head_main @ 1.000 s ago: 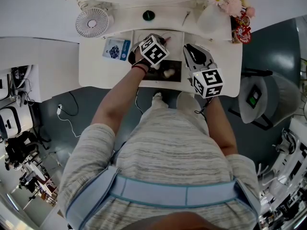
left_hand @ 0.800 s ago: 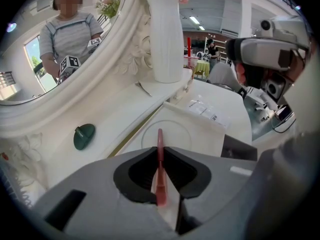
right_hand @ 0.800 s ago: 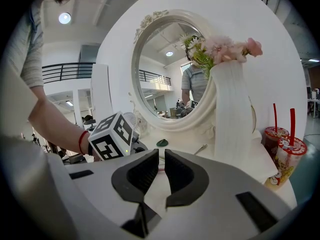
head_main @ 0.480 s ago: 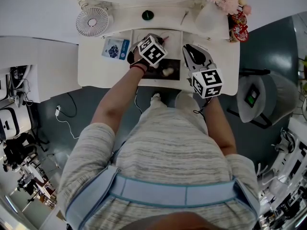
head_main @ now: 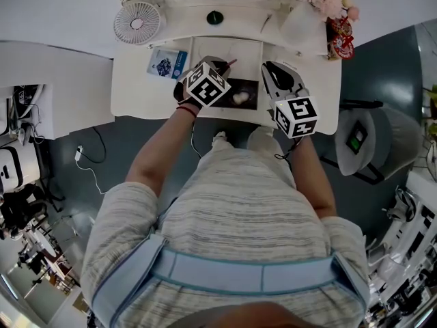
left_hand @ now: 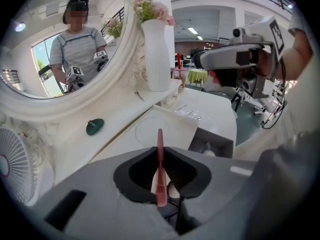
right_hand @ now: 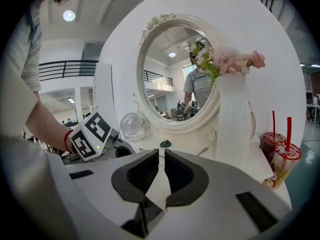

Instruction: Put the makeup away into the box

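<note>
White and smooth, the dressing table (head_main: 130, 94) fills the top of the head view, with a dark grey floor below it. A big round mirror with a white frame (left_hand: 60, 104) stands at the back. A small round white fan (head_main: 136, 22) sits at the left corner. A little dark green knob-shaped thing (head_main: 215, 17) lies near the mirror. A blue and white flat packet (head_main: 166, 63) lies beside the fan. At the right stand a tall white vase with pink flowers (head_main: 304, 19) and a red paper cup with straws (head_main: 341, 36).

The white makeup box with its flat lid open (head_main: 249, 50) is in the middle of the table. It is dark inside, and a small round pale thing (head_main: 240, 98) lies in there.

The left gripper (head_main: 220, 65) is over the box, pointing down at it. In the left gripper view its claw pinches a thin pinkish-red makeup stick (left_hand: 159, 139) between the black pads. The stick pokes out past the claw, and its tip is over the white lid. It is not in the dark part of the box.

The right gripper (head_main: 272, 70) is just to the right of the box, above the table. In the right gripper view its claw is almost pressed together, with only a thin gap. Nothing is in that gap.
</note>
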{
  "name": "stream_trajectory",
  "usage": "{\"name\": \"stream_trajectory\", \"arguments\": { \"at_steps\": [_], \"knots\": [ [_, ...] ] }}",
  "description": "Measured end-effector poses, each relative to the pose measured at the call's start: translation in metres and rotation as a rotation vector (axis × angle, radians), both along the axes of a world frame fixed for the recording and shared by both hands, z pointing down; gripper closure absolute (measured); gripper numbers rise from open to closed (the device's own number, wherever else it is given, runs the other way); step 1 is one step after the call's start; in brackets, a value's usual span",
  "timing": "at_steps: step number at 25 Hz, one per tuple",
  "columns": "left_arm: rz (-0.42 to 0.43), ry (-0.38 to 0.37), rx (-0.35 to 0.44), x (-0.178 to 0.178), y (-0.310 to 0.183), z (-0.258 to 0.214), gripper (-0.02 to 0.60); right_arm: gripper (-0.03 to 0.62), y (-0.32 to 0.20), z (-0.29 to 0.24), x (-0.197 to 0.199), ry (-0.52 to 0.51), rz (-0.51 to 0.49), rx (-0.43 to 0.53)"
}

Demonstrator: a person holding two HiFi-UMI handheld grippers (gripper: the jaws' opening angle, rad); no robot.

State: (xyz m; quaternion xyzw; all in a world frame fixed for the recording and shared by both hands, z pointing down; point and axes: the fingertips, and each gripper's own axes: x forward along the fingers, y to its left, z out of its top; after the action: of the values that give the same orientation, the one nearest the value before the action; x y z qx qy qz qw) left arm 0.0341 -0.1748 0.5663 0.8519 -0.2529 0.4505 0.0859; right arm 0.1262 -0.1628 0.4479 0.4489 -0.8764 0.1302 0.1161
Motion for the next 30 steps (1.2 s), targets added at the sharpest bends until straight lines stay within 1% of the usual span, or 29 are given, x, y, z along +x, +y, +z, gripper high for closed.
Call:
{"name": "stream_trajectory", "arguments": {
  "at_steps": [3, 7, 13, 16, 20, 26, 30],
  "knots": [
    [0.035, -0.004, -0.005, -0.003, 0.015, 0.003, 0.529, 0.580, 0.003, 0.000, -0.003, 0.006, -0.005, -0.002],
    [0.063, 0.014, -0.037, -0.006, 0.034, 0.010, 0.528, 0.580, 0.006, -0.001, -0.006, 0.009, -0.011, -0.001],
    [0.133, 0.064, -0.087, -0.001, 0.060, 0.018, 0.528, 0.580, 0.011, -0.002, -0.007, 0.014, -0.012, -0.001],
    [0.173, 0.061, -0.105, -0.003, 0.071, 0.022, 0.529, 0.580, 0.014, -0.001, -0.007, 0.016, -0.011, -0.004],
    [0.204, 0.043, -0.124, -0.007, 0.082, 0.031, 0.528, 0.580, 0.017, 0.000, -0.007, 0.018, -0.011, -0.005],
    [0.229, 0.060, -0.152, -0.008, 0.093, 0.036, 0.528, 0.580, 0.019, -0.003, -0.011, 0.018, -0.017, 0.000],
    [0.240, 0.051, -0.162, -0.011, 0.098, 0.042, 0.528, 0.580, 0.021, -0.003, -0.014, 0.025, -0.022, 0.001]
  ]
}}
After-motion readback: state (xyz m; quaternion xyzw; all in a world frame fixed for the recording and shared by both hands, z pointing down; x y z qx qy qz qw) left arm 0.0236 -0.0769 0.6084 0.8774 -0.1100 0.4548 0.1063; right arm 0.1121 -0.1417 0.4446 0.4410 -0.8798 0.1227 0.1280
